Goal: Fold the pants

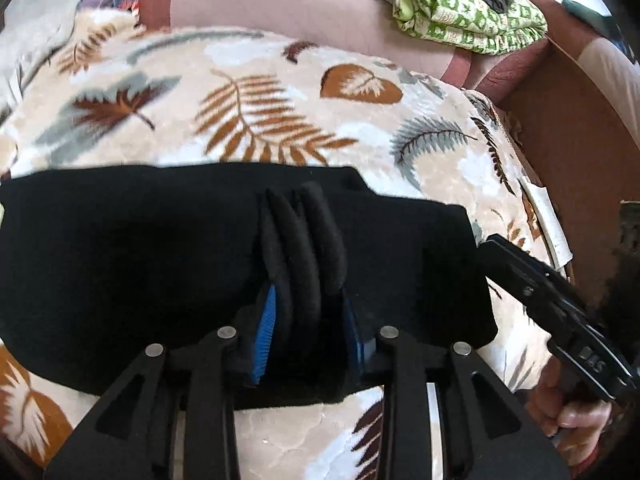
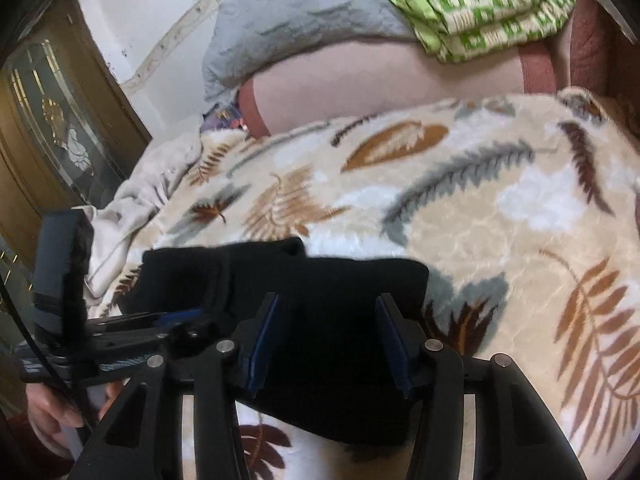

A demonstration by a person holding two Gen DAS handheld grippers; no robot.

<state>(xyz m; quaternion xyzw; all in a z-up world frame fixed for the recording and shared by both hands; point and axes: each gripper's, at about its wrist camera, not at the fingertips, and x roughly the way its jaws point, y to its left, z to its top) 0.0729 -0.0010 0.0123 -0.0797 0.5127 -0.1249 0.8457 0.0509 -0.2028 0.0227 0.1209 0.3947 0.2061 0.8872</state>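
Black pants (image 1: pixel 120 260) lie across a leaf-patterned blanket (image 1: pixel 260 120). My left gripper (image 1: pixel 310 304) is shut on a bunch of raised folds near the garment's middle, its blue pads pressing them from both sides. The right gripper (image 1: pixel 492 246) comes in at the pants' right end, held by a hand (image 1: pixel 576 412). In the right wrist view, my right gripper (image 2: pixel 328 300) has black fabric (image 2: pixel 260 272) filling the gap from pad to pad, so it grips a thick layer. The left gripper (image 2: pixel 176 316) sits just left of it.
A pile of green patterned cloth (image 1: pixel 468 12) rests on a pink cushion (image 1: pixel 280 4) beyond the blanket. A grey quilt (image 2: pixel 300 28) lies beside it. A wooden bed edge (image 1: pixel 568 152) runs along the right, and a dark door (image 2: pixel 60 128) stands at the left.
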